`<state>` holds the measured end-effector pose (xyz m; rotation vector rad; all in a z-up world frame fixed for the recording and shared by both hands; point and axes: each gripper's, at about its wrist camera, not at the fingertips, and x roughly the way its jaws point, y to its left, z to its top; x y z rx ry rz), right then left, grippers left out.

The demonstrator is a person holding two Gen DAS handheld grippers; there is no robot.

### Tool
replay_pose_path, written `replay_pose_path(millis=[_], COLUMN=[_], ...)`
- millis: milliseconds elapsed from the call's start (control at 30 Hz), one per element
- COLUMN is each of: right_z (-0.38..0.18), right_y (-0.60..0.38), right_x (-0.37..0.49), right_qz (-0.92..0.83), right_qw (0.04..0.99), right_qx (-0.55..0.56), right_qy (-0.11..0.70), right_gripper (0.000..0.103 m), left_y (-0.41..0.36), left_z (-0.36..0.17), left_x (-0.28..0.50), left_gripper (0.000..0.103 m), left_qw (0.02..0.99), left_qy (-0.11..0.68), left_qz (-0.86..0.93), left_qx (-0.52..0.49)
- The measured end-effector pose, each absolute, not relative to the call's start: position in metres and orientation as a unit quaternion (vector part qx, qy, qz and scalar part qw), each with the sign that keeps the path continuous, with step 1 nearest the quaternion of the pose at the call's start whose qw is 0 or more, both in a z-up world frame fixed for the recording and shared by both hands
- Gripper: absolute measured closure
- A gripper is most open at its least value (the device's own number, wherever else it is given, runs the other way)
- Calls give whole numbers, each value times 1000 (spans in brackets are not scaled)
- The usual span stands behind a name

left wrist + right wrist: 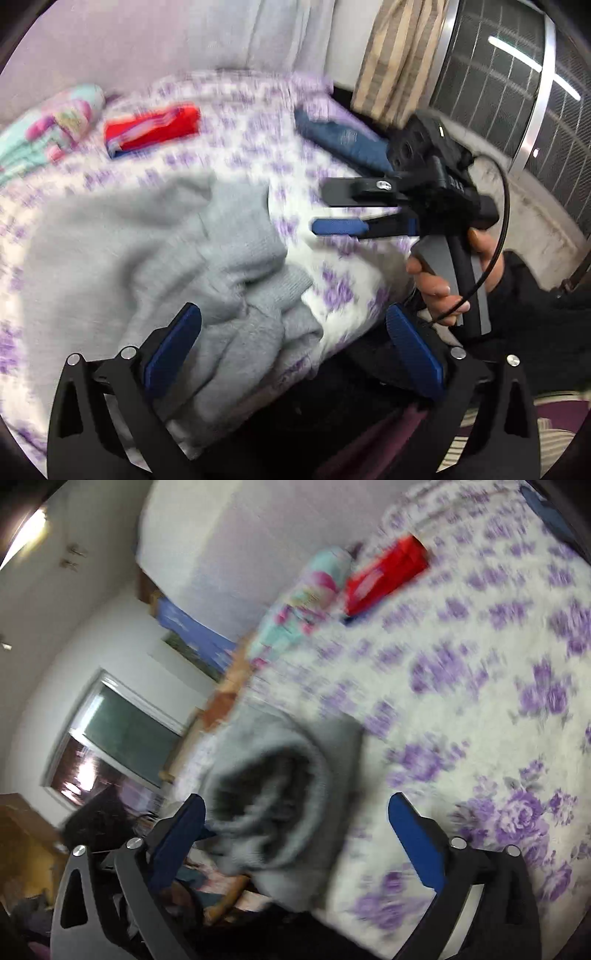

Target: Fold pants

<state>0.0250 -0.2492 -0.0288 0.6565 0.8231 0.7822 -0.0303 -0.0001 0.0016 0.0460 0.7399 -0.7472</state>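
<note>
- Nearest us, the left gripper (293, 326) has its blue-padded jaws spread wide, holding nothing, above one crumpled pair of grey knit pants (155, 266) at the bed's near edge.
- We see one bed under a white coverlet with purple flowers (480, 672), beside a pale wall (129, 40) and a striped beige curtain (395, 62).
- We count three other cloth things on it: one folded red piece (155, 127), one folded blue garment (343, 138), one pastel floral bundle (55, 122).
- Our right gripper (319, 208), gripped by a hand (439, 280), stands wide and empty beside the pants.
</note>
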Motion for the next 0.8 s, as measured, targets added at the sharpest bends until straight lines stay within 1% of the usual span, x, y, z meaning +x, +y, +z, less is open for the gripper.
replay_pose_path(millis=[67, 167, 267, 367, 433, 500, 633, 700, 733, 767, 800], right_z=[-13, -6, -21, -33, -51, -73, -77, -77, -74, -71, -67], right_y=[-243, -216, -197, -193, -190, -185, -178, -167, -163, -159, -157], right_x=[20, 29, 42, 44, 48, 52, 56, 60, 59, 54, 50], right_qz=[397, 389, 357, 347, 352, 370, 375, 385, 386, 389, 391], right_qw=[783, 795, 793, 786, 765, 722, 707, 699, 703, 714, 725], right_qx=[298, 246, 227, 227, 238, 277, 301, 289, 279, 265, 251], right_qy=[375, 394, 438, 458, 483, 515, 519, 528, 528, 518, 509], right_gripper=[3, 3, 3, 3, 3, 3, 3, 3, 5, 9, 21], left_y=[28, 67, 111, 144, 147, 134, 100, 88, 86, 86, 88], left_z=[27, 39, 19, -19, -40, -48, -69, -74, -74, -73, -71], left_x=[-40, -40, -14, 16, 32, 40, 59, 60, 57, 56, 55], left_gripper=[5, 5, 5, 5, 5, 5, 5, 5, 5, 6, 12], left_qw=[885, 910, 919, 898, 878, 866, 838, 830, 832, 832, 832], left_qy=[319, 299, 331, 387, 409, 414, 451, 459, 458, 458, 456], left_qz=[-340, -285, -204, -177, -200, -235, -276, -291, -291, -292, -293], left_qx=[0, -27, -58, -114, -149, -152, -134, -121, -116, -115, -122])
